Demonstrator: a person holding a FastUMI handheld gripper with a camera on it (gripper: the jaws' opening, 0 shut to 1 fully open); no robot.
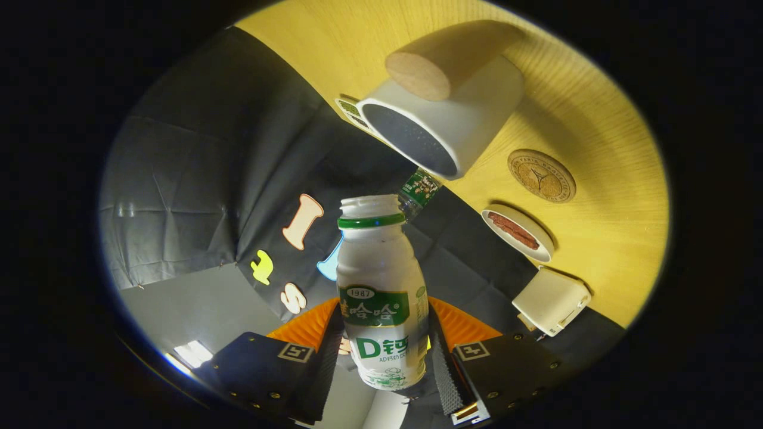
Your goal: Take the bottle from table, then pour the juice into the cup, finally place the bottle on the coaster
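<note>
The gripper point(381, 357) is holding a small white drink bottle point(381, 298) between its two fingers point(326, 351), and both fingers are pressing on the bottle's sides, closed just as wide as the bottle is. The whole view is tipping, so the yellow wooden table point(596, 119) is sitting up above and off to one side. The bottle's open mouth, with a green ring under it, is pointing toward a white cup point(441, 128) that is dark inside. A round wooden block point(441, 59) is leaning right by the cup. A round brown coaster point(541, 175) is lying on the table past the cup (it has a ring of tiny writing, too small to read). Near it a small white dish point(517, 233) is holding something reddish-brown, and a cream-colored box point(551, 301) is sitting at the table's edge. A second green-labeled bottle point(419, 192) is peeking out just behind the first one. The held bottle's green label is showing "1987", Chinese letters, and a big "D".
</note>
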